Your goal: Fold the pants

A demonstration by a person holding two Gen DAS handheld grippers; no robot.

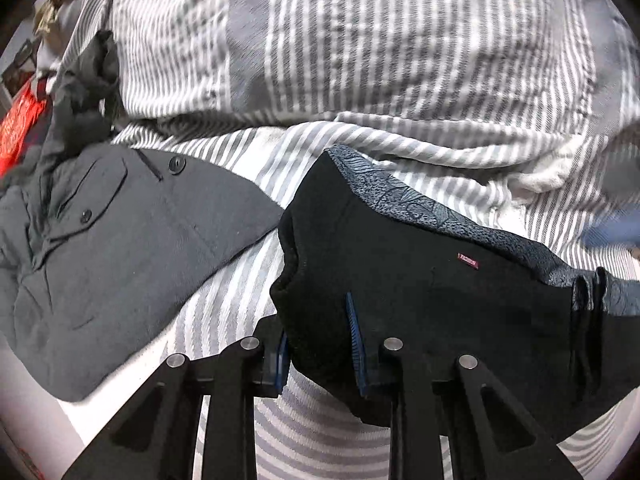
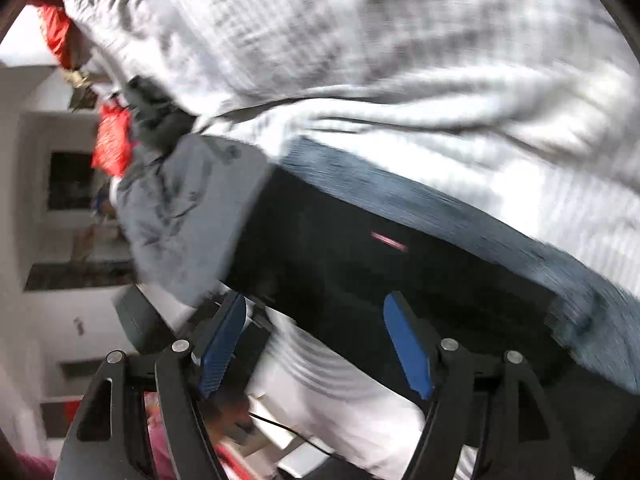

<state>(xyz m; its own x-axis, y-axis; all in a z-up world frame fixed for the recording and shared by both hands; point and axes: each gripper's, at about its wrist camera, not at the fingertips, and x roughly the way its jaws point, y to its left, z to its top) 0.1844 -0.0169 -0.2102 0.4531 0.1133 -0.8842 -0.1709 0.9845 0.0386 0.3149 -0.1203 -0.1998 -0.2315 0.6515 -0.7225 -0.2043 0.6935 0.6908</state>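
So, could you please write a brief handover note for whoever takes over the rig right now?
Left tongs: fingers apart, with the edge of the black pants with the blue patterned waistband between them; whether they pinch it is unclear.
Right tongs: open, at the pants' near edge, gripping nothing; that view is blurred.
Pants lie bunched on the grey-and-white striped bedding, a folded grey buttoned garment beside them.
Done: the pants look roughly doubled over.
Left: probably square up the fold and smooth it flat.

Pants (image 1: 420, 280) on bed (image 1: 248, 320), shirt (image 1: 120, 240) to their left.
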